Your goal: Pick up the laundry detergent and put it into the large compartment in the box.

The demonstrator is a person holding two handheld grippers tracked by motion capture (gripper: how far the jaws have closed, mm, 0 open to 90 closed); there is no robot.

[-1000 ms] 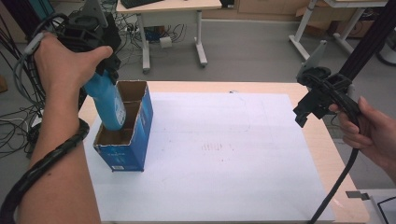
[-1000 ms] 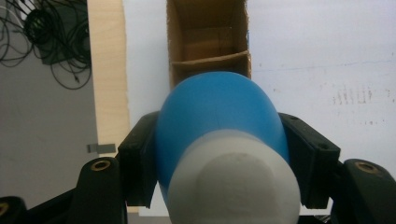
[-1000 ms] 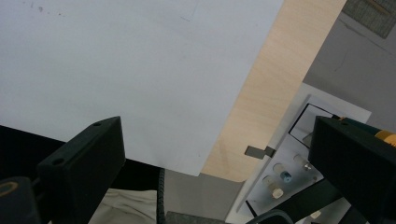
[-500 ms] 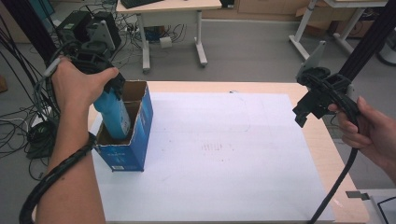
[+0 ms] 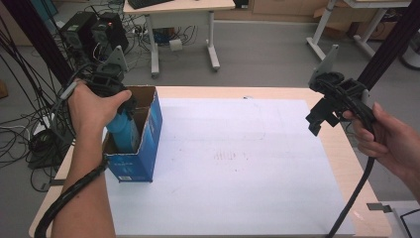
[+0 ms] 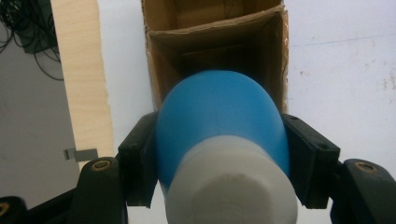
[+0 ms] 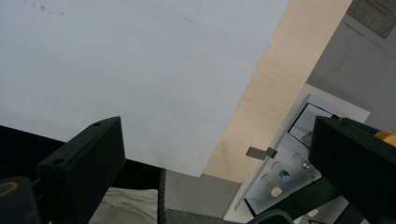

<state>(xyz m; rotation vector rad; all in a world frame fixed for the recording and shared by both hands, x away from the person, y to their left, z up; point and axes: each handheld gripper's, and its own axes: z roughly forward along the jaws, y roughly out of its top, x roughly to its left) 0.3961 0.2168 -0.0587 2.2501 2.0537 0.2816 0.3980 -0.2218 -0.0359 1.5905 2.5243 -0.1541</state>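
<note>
Cardboard formed the open-topped box (image 5: pixel 139 141) at the left edge of the table (image 5: pixel 341 148), blue on its outer faces and plain brown inside. The left gripper (image 6: pixel 219 154) was clamped on a blue bottle (image 6: pixel 222 121) with a white cap (image 6: pixel 231 189), one black jaw pressed against each side of the body just below the cap. In the high view the bottle (image 5: pixel 125 130) stood partly inside the box mouth, its lower end below the rim; whether it touched the bottom could not be determined.

Judged risk: the box is light and unrestrained on the white sheet (image 5: pixel 233 163), so any sideways drag by the bottle against a wall could tip or slide it. An early release could let the bottle drop and topple the box. The bottle body appeared smooth and rounded, which suggests it could slip between the jaws.

At the right, the right gripper (image 5: pixel 331 106) hung above the table edge, well apart from the box, with its jaws spread wide and nothing between them.
</note>
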